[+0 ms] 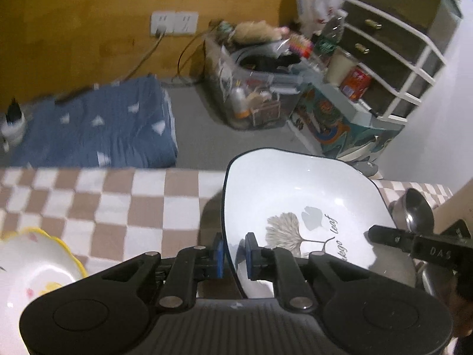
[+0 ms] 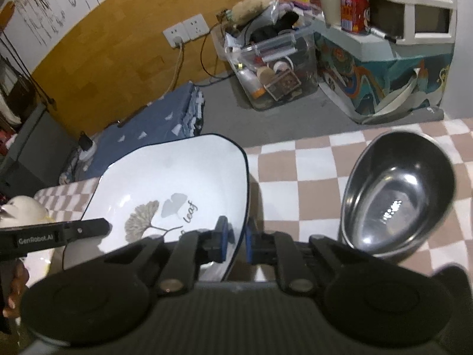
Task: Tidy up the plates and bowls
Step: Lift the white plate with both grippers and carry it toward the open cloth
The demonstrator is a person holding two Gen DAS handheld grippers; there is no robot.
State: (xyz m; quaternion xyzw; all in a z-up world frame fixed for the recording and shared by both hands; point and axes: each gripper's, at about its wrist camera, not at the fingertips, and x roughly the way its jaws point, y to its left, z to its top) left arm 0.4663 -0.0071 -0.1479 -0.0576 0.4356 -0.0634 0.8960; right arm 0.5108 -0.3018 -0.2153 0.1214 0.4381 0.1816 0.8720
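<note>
Left tool (image 1: 233, 259): nearest the left wrist camera, its blue pads pinch the left edge of the white plate, one pad inside the rim and one outside.
Right tool (image 2: 235, 244): nearest the right wrist camera, its pads are clamped on the plate's right edge in the same way; from the left wrist view its black finger reaches in over the plate's right side.
Counter (image 1: 118, 207): covered with a brown and white checked cloth, it carries the dishes; grey floor lies beyond its far edge.
White plate (image 1: 295, 195): large, squarish with rounded corners and a dark rim, with a leaf drawing and the word "leaf" inside; it sits between both tools, its far edge tilted up over the counter's far edge.
Steel bowl (image 2: 399, 195): shiny and empty, on the checked cloth just to the right of the plate, apart from it.
Yellow-rimmed dish (image 1: 32, 263): white with a wavy yellow edge, on the counter to the left of the left tool, well apart from the plate.
Clear storage bin (image 2: 275, 68): on the floor by the wooden wall, packed with clutter.
</note>
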